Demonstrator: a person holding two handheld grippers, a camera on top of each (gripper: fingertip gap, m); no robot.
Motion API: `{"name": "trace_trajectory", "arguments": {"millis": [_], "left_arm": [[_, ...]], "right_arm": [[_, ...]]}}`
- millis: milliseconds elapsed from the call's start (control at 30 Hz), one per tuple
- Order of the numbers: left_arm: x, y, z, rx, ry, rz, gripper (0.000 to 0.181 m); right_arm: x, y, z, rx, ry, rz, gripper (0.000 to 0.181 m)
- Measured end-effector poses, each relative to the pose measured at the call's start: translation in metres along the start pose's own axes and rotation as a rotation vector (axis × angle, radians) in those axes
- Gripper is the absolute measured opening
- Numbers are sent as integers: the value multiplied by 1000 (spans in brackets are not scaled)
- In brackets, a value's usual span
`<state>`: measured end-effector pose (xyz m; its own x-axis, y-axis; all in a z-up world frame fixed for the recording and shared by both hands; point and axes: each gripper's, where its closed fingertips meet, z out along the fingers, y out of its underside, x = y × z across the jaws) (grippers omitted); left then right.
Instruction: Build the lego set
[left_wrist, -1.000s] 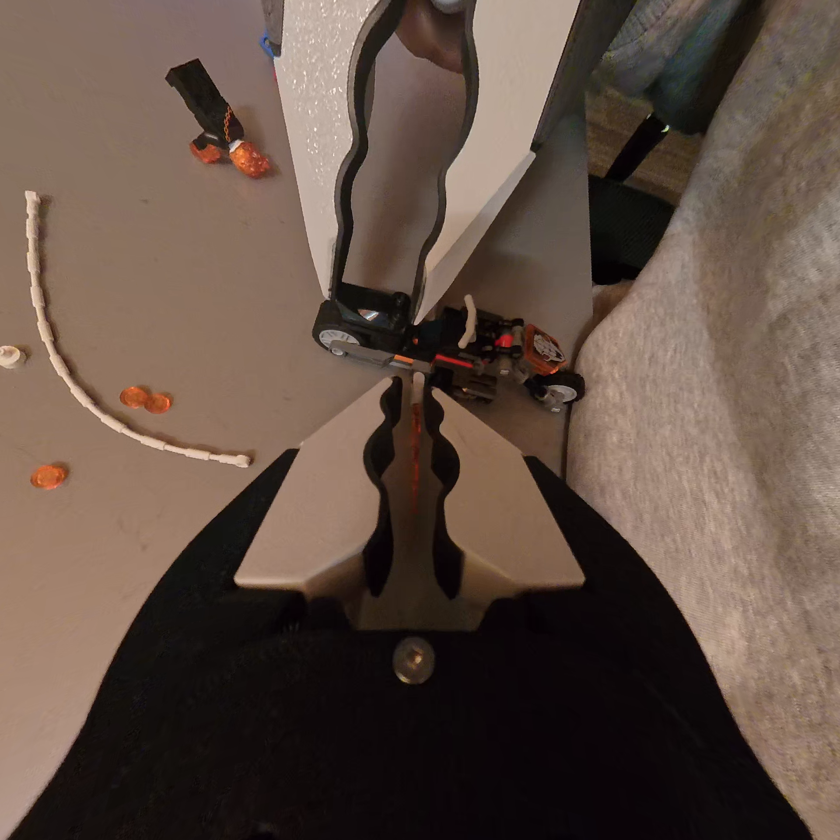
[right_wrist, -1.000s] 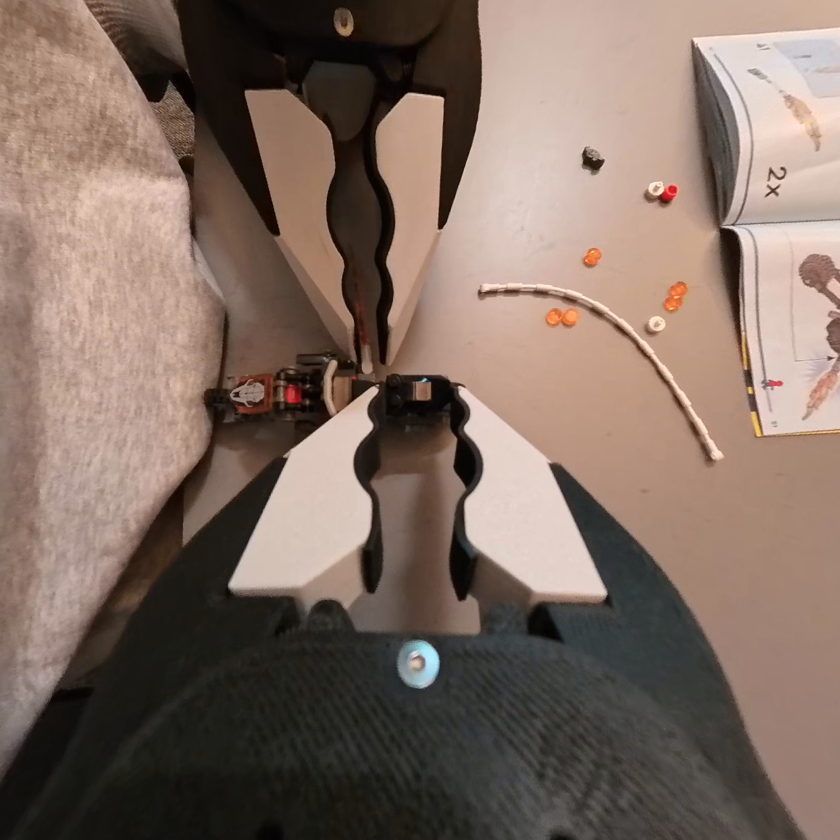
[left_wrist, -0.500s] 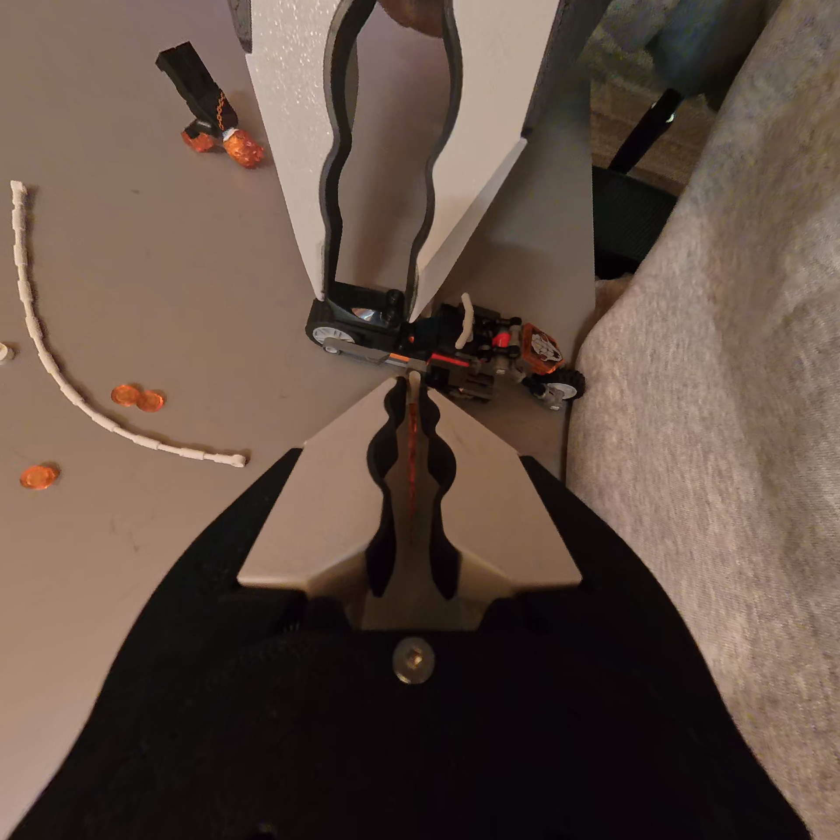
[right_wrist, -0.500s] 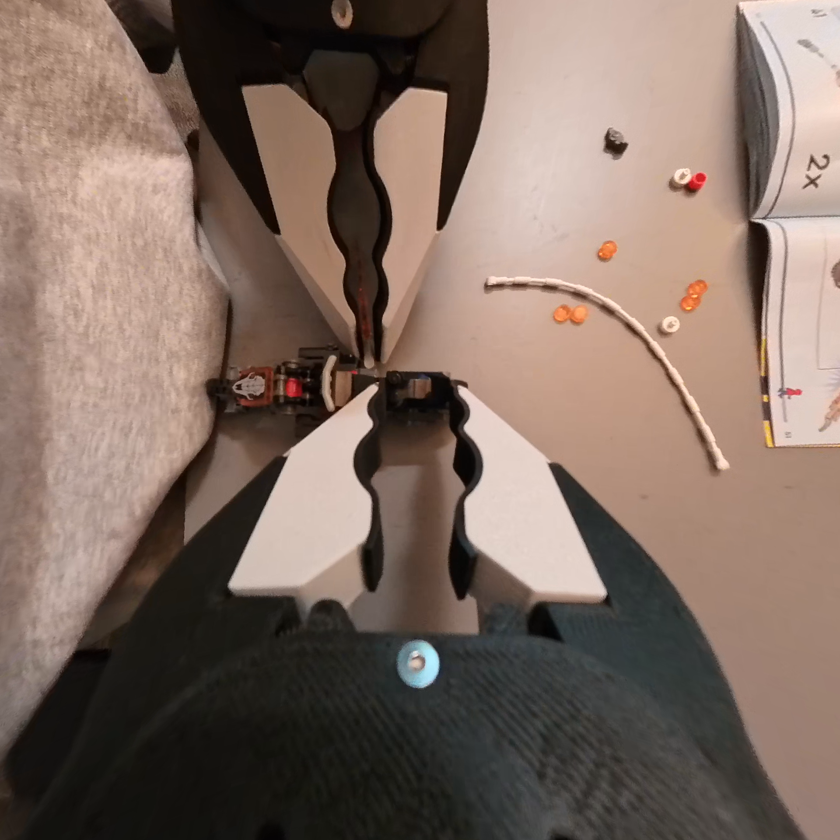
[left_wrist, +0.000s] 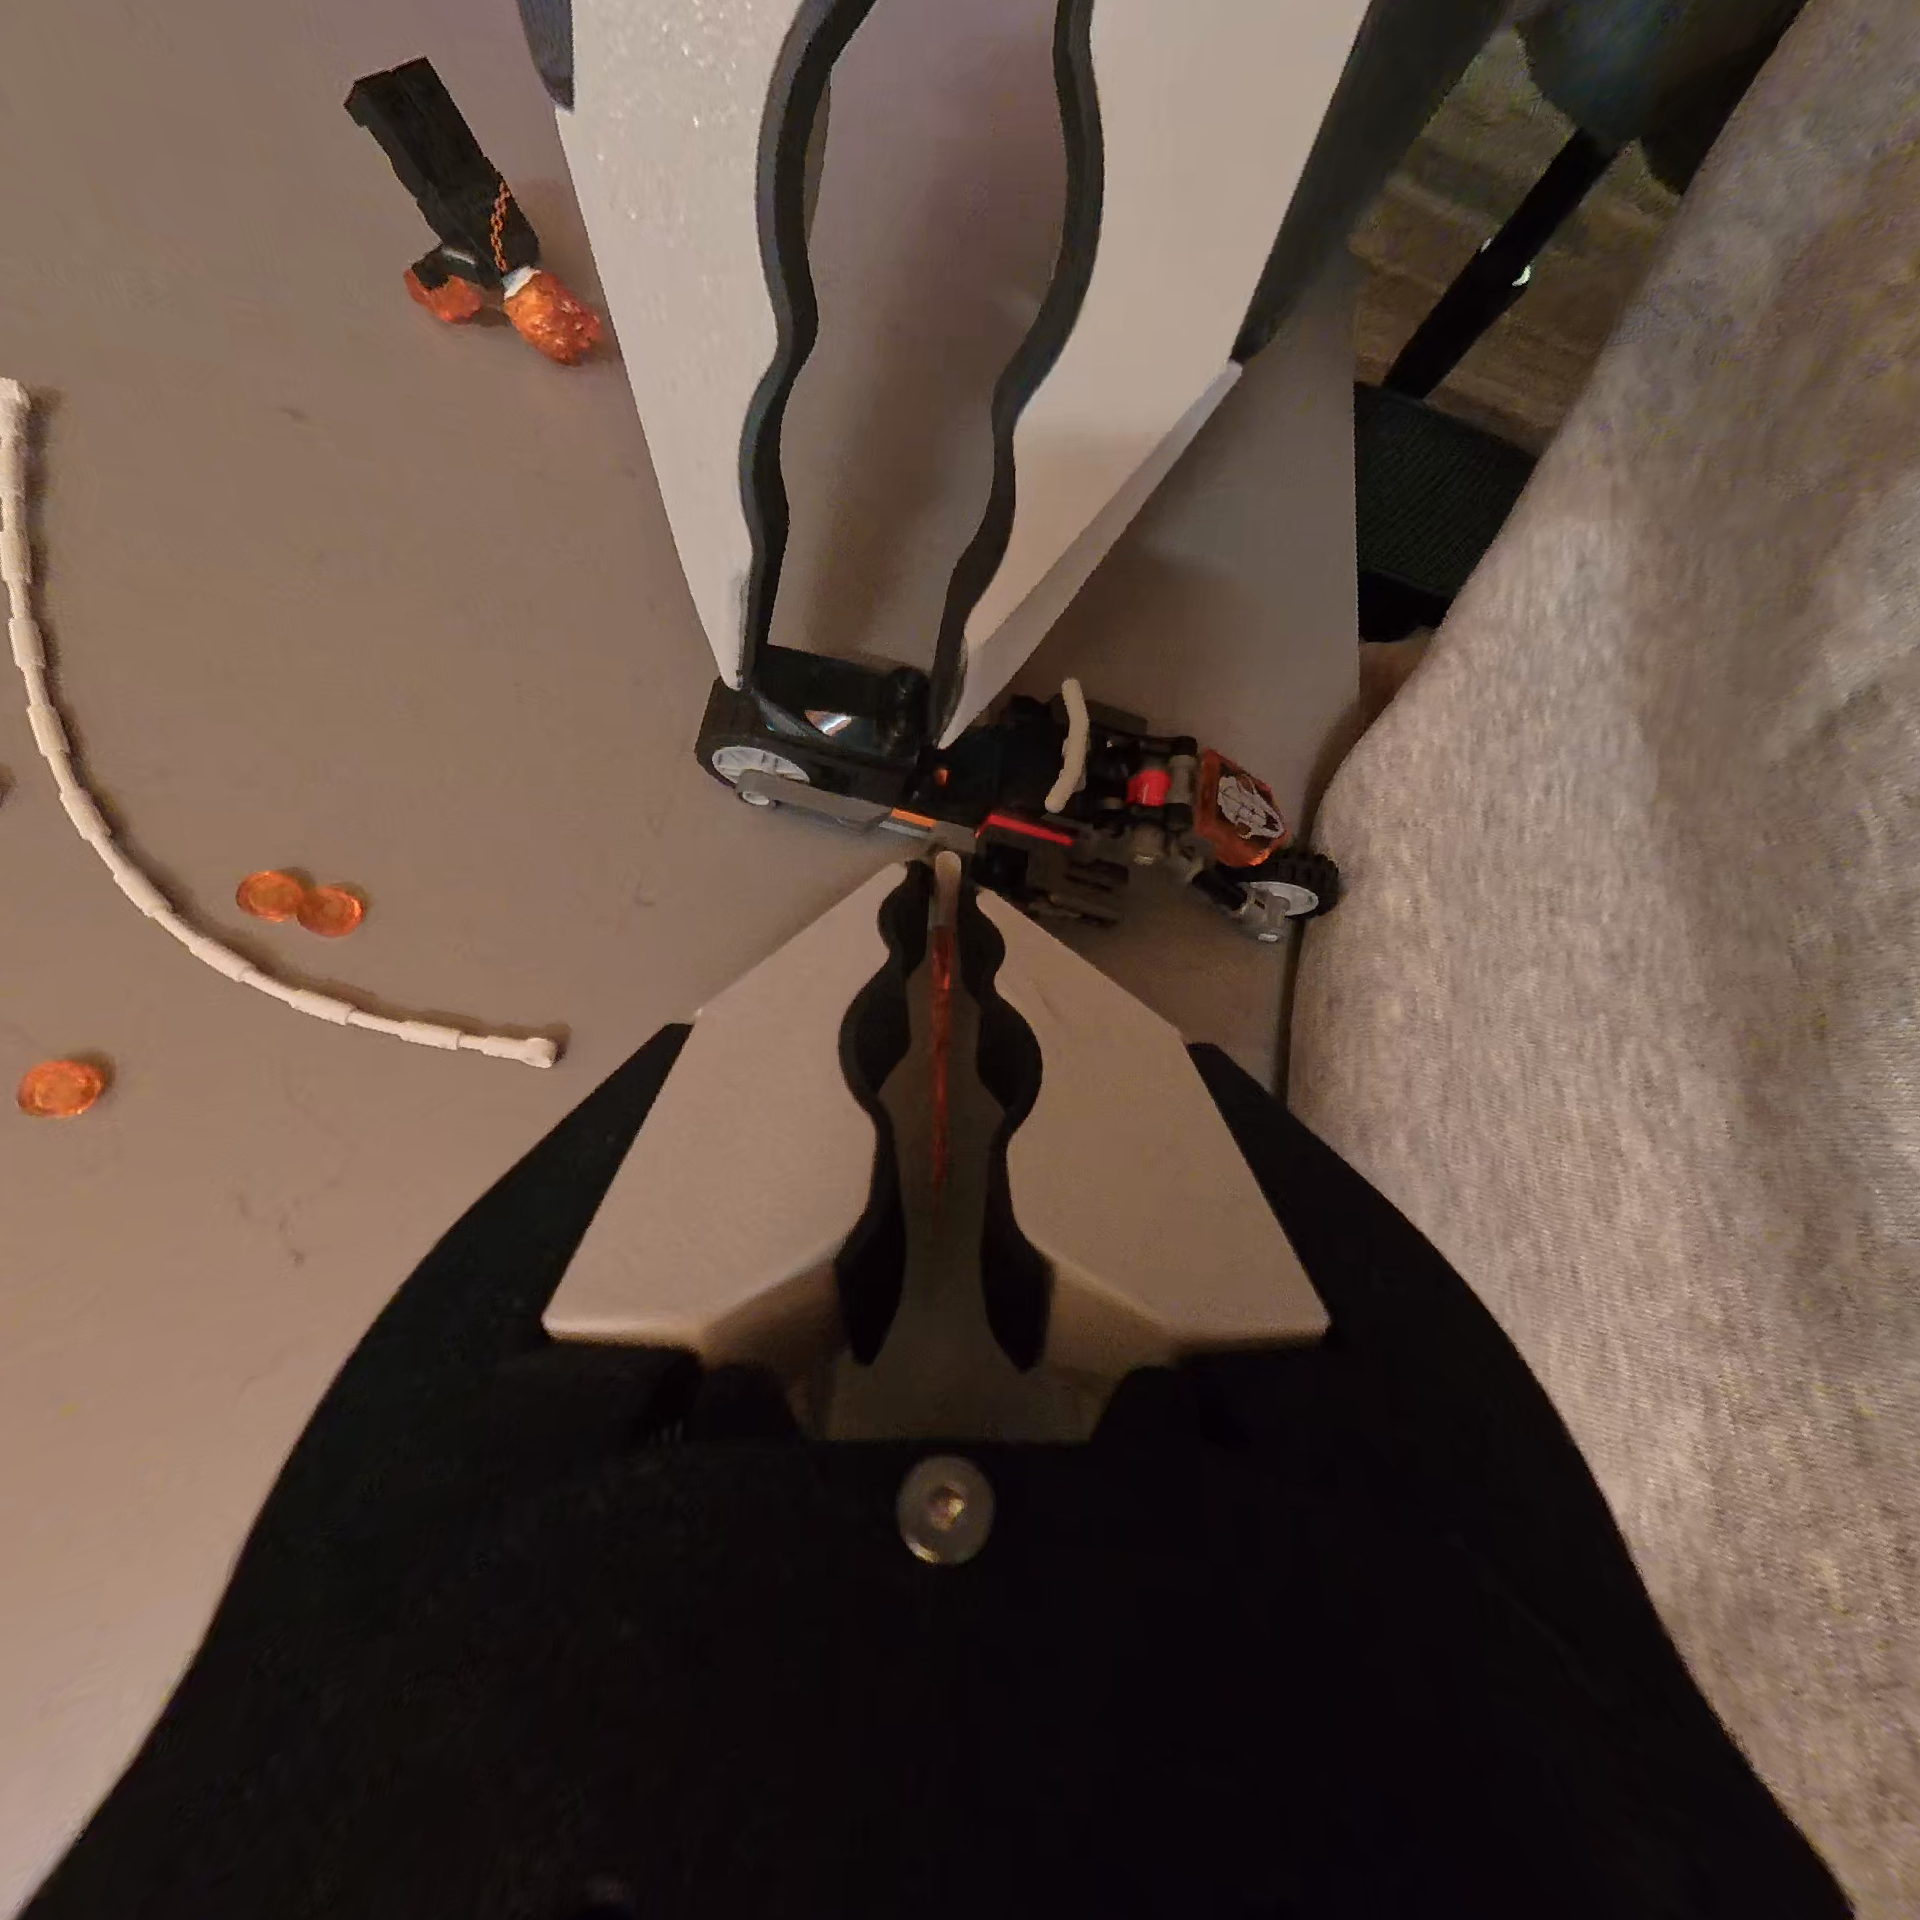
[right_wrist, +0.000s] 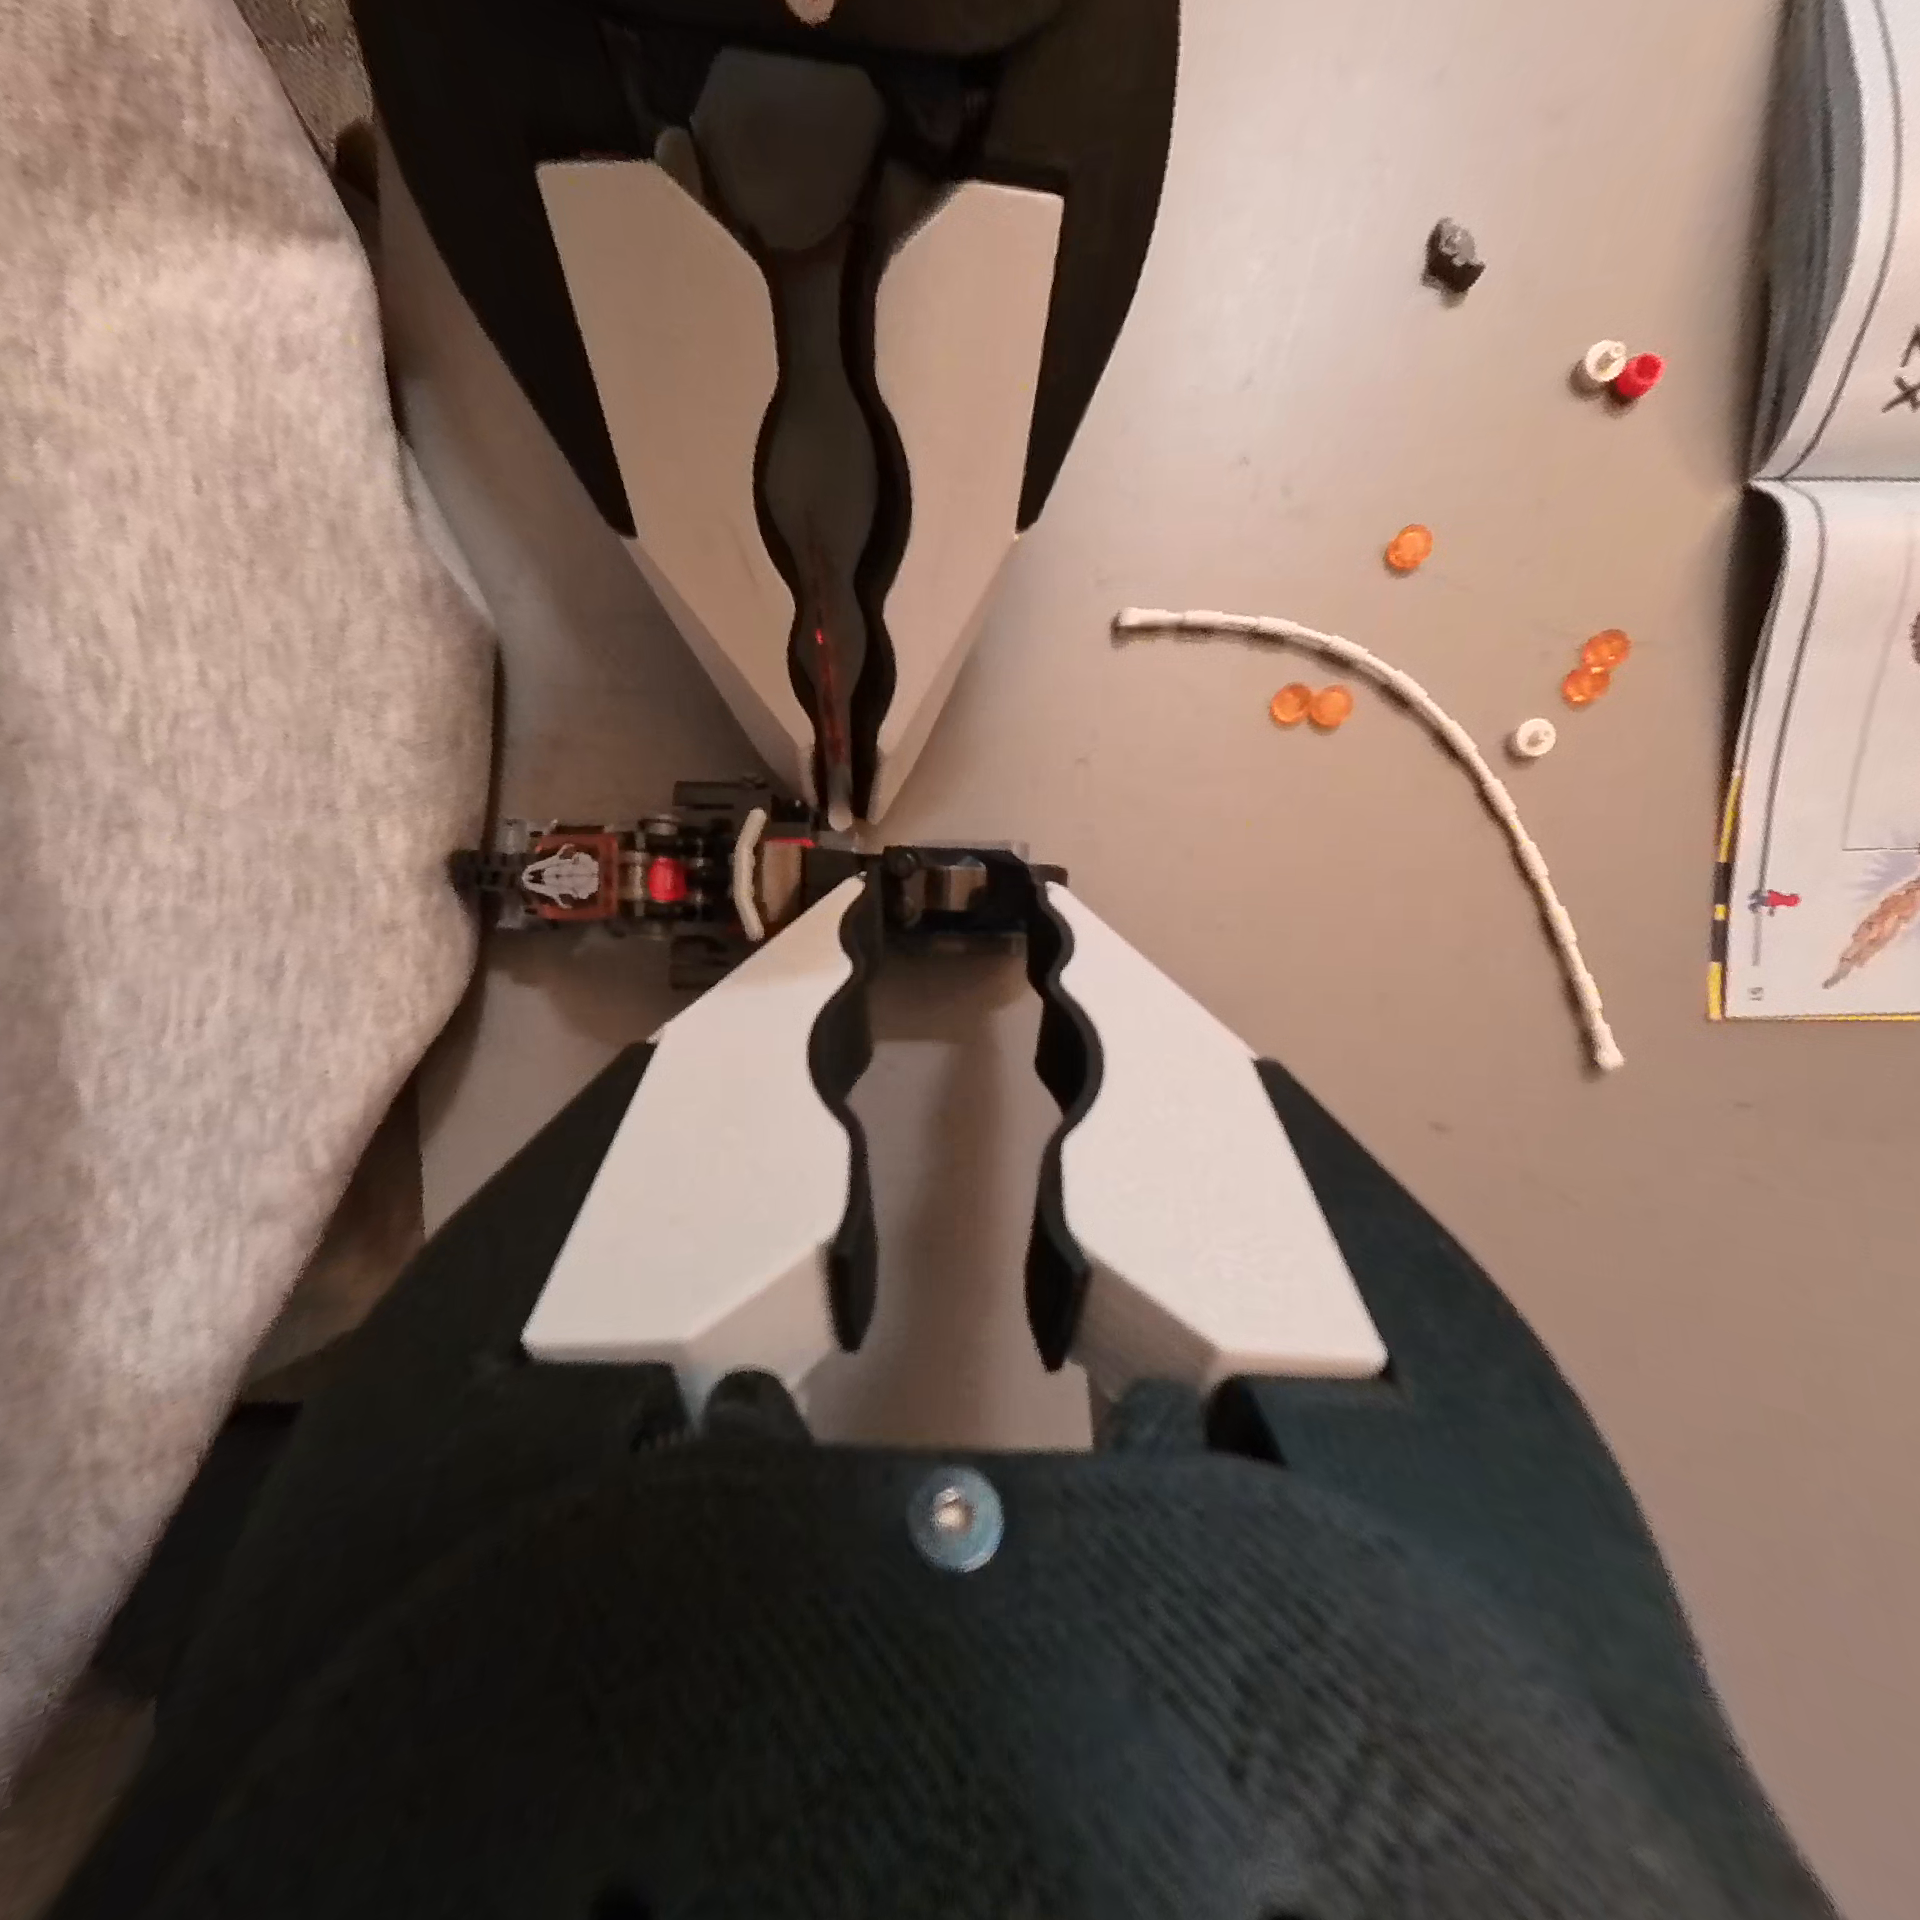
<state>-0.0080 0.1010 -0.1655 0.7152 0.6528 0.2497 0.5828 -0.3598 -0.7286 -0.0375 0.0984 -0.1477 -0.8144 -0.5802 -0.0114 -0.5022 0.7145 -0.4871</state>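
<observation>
While the right gripper (right_wrist: 951, 894) clamps the motorcycle's (left_wrist: 997, 800) black rear, the left gripper (left_wrist: 943, 883), pinching a thin flame piece (left_wrist: 941, 997), may slip and dislodge nearby parts.

A plain matte grey-beige tabletop (left_wrist: 312, 623) is seen under warm, dim light, with a dark chair leg (left_wrist: 1496, 260) glimpsed past its edge.
</observation>
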Motion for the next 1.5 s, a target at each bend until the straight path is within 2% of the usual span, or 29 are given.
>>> {"name": "trace_trajectory", "arguments": {"millis": [433, 767, 1033, 1233, 1367, 1500], "left_arm": [[-2, 1, 1, -1, -3, -6, 3], [-2, 1, 0, -3, -13, 4, 3], [-4, 0, -1, 10, -22, 4, 3], [-5, -1, -1, 11, -26, -5, 3], [-5, -1, -1, 12, -17, -15, 3], [-5, -1, -1, 14, -11, -24, 3]], "right_arm": [[0, 4, 3, -150, 29, -4, 26], [1, 3, 5, -150, 35, -6, 26], [5, -3, 6, -102, 89, -3, 27], [8, -16, -3, 14, 94, 61, 43], [9, -17, -10, 74, 101, 83, 39], [2, -14, -2, 77, 88, 69, 34]]}}
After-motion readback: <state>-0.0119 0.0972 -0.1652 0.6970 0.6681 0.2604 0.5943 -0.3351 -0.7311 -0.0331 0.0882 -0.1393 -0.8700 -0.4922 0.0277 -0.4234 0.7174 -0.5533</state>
